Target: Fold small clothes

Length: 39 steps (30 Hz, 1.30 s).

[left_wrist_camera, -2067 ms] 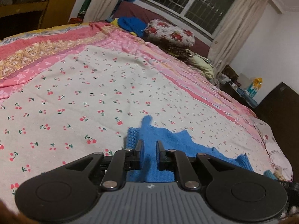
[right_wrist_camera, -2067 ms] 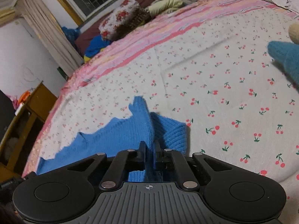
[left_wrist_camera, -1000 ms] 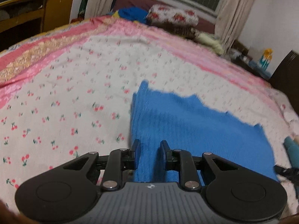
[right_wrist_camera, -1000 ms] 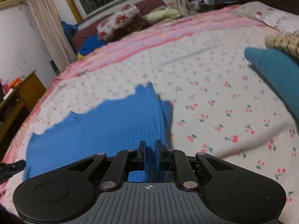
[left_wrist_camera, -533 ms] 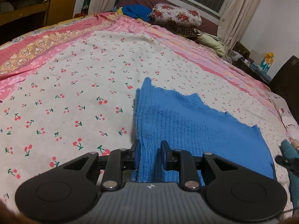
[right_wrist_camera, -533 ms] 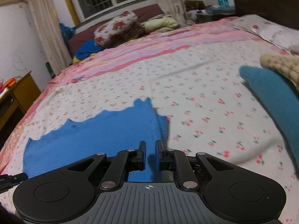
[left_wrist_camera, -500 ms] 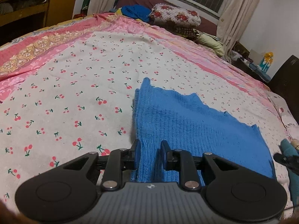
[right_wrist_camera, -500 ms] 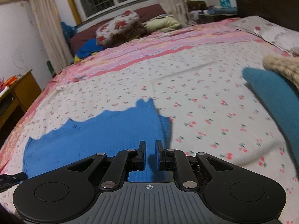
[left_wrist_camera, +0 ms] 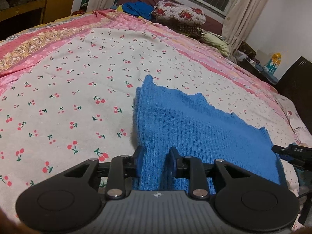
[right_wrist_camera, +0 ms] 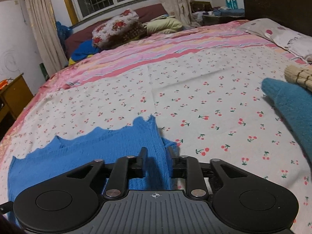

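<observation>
Left wrist view: left gripper (left_wrist_camera: pixel 155 154) and right gripper (right_wrist_camera: pixel 157 155) each part-open around the sweater (left_wrist_camera: pixel 195 124) edges; release evenly, keeping it flat on the bed (left_wrist_camera: pixel 78 89).

The right gripper (right_wrist_camera: pixel 156 156) straddles the right edge of the blue knit garment (right_wrist_camera: pixel 87 154) with jaws parted. A teal sweater (right_wrist_camera: pixel 292 107) lies at three o'clock on the cherry-print bedsheet (right_wrist_camera: pixel 195 89).
</observation>
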### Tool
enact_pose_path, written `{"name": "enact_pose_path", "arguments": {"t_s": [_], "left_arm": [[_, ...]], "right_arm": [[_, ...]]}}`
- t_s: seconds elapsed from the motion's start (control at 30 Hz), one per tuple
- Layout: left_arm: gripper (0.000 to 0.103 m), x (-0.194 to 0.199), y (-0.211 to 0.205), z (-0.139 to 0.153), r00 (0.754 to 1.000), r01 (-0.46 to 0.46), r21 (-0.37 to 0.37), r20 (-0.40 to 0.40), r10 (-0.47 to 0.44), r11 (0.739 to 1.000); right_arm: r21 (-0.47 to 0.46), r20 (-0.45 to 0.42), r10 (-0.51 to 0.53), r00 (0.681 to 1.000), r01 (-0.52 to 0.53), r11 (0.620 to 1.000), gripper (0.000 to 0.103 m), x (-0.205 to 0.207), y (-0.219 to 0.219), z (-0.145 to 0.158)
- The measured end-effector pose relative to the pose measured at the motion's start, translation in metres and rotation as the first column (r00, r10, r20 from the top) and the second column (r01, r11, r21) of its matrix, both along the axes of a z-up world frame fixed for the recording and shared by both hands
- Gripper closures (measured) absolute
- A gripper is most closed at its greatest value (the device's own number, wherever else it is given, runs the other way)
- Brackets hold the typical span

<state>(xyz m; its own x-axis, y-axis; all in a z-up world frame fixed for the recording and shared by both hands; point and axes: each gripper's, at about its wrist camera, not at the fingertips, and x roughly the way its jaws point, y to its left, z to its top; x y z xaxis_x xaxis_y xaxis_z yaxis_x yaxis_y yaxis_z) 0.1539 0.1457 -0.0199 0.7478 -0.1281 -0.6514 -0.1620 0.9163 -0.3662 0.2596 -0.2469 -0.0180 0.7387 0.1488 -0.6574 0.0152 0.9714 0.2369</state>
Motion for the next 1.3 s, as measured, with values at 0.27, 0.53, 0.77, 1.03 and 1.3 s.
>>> {"name": "enact_pose_path", "arguments": {"t_s": [0.27, 0.53, 0.77, 1.03, 1.3], "left_arm": [[0.068, 0.000, -0.002, 0.001, 1.000, -0.002, 0.008, 0.009, 0.002, 1.000], [0.066, -0.001, 0.002, -0.003, 0.999, -0.025, -0.015, -0.032, 0.024, 1.000], [0.065, -0.020, 0.006, 0.004, 0.999, -0.040, -0.060, -0.027, 0.038, 0.997], [0.065, -0.036, 0.009, -0.005, 0.996, -0.058, -0.103, -0.076, 0.050, 0.993], [0.065, -0.036, 0.012, -0.009, 0.995, -0.052, -0.135, -0.090, 0.040, 0.990]], "right_arm": [[-0.002, -0.036, -0.010, 0.999, 0.010, 1.000, 0.097, 0.008, -0.006, -0.005], [-0.029, -0.070, -0.035, 0.997, 0.033, 0.999, 0.090, 0.008, -0.009, -0.009], [-0.092, 0.032, -0.008, 0.999, 0.011, 0.996, 0.086, -0.011, 0.004, 0.034], [-0.040, -0.003, 0.285, 0.958, -0.285, 0.958, 0.077, -0.015, 0.096, 0.053], [-0.057, -0.056, 0.504, 0.862, -0.506, 0.860, 0.065, -0.008, 0.201, 0.051]]}}
